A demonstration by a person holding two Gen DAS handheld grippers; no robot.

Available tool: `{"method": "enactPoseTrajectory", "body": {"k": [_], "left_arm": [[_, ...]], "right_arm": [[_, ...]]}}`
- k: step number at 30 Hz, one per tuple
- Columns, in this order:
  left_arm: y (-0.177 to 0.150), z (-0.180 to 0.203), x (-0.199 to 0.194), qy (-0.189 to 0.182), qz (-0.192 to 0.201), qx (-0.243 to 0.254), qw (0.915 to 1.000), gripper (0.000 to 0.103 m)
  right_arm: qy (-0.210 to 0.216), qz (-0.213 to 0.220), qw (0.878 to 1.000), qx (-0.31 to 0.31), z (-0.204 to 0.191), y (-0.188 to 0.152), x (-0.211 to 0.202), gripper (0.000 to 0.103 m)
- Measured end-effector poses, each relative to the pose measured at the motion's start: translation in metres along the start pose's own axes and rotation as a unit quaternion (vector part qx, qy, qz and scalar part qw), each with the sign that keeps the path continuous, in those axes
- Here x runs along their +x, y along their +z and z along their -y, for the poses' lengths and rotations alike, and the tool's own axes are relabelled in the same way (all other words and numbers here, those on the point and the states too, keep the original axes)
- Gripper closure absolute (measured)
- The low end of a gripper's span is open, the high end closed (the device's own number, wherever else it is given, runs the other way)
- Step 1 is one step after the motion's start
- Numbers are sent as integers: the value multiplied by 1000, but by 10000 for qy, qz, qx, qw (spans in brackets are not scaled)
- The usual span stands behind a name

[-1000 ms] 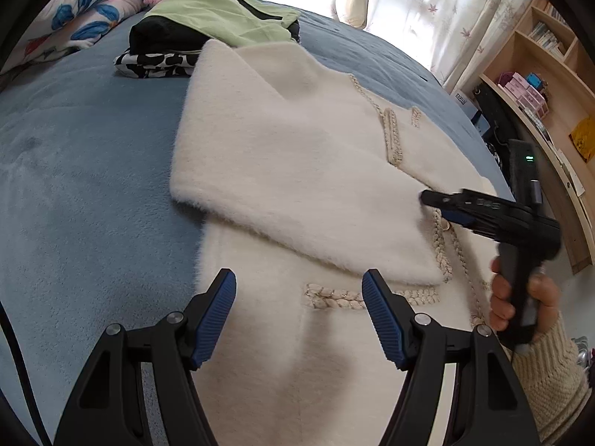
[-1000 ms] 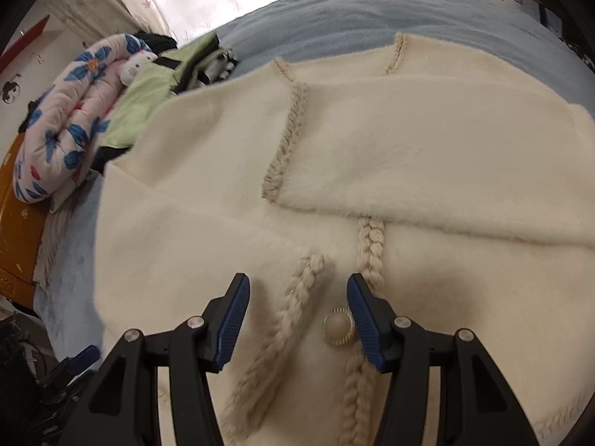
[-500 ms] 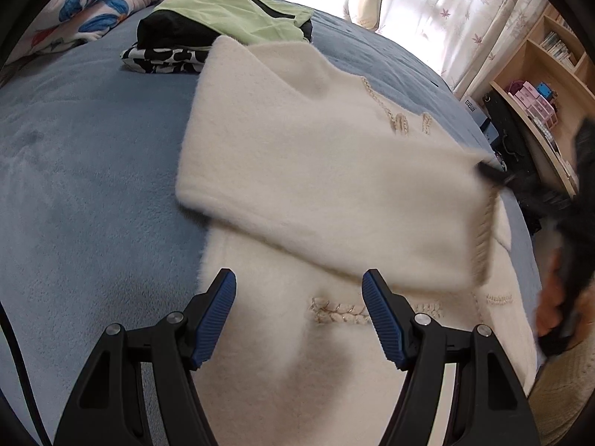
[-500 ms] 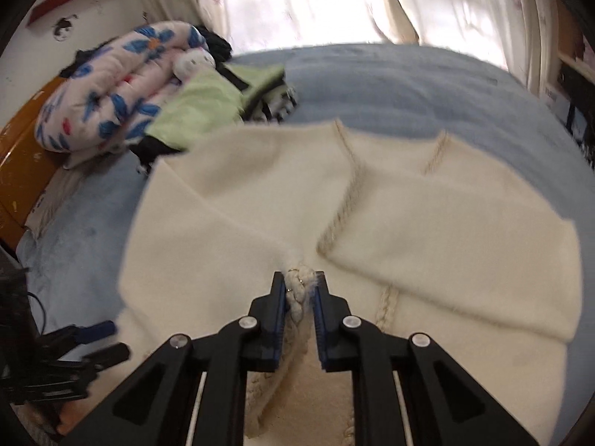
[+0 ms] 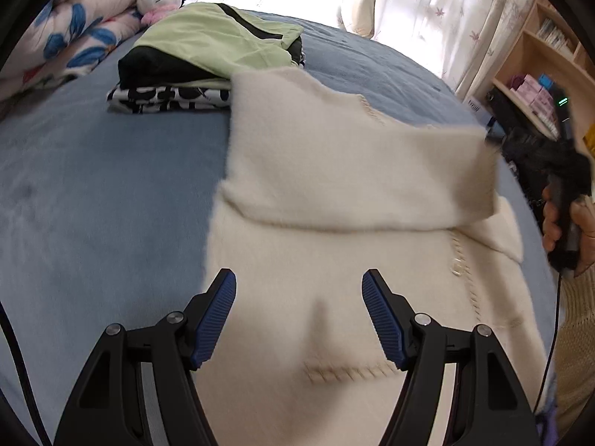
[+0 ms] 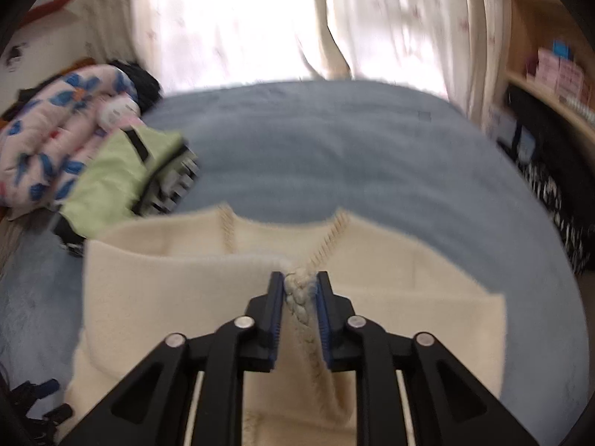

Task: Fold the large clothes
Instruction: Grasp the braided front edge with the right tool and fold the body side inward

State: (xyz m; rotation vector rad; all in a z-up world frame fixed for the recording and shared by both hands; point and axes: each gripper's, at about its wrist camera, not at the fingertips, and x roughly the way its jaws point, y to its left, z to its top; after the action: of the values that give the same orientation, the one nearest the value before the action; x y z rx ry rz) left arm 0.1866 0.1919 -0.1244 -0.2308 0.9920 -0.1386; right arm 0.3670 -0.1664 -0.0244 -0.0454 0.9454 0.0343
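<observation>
A cream, fuzzy cardigan (image 5: 334, 223) with braided trim lay flat on the blue fleece bedspread (image 5: 93, 186), its long axis running from the left gripper (image 5: 299, 316) toward the neckline by the stack of folded clothes (image 5: 200, 63). One sleeve crossed its front. The left gripper hovered over the hem, fingers wide apart and empty; the right gripper (image 6: 300, 299) pinched the braided edge.
</observation>
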Motion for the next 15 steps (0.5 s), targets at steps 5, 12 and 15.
{"method": "enactPoseTrajectory", "body": {"k": [5, 12, 15], "left_arm": [[35, -19, 22, 63, -90, -32, 9999, 34], [102, -67, 74, -127, -327, -586, 9977, 34], [125, -79, 99, -198, -459, -710, 9962, 34]], "right_arm": [[402, -561, 9960, 564, 37, -31, 39, 75], [838, -591, 9875, 1194, 82, -51, 46, 46], [1073, -596, 9850, 1210, 79, -47, 51, 46]]}}
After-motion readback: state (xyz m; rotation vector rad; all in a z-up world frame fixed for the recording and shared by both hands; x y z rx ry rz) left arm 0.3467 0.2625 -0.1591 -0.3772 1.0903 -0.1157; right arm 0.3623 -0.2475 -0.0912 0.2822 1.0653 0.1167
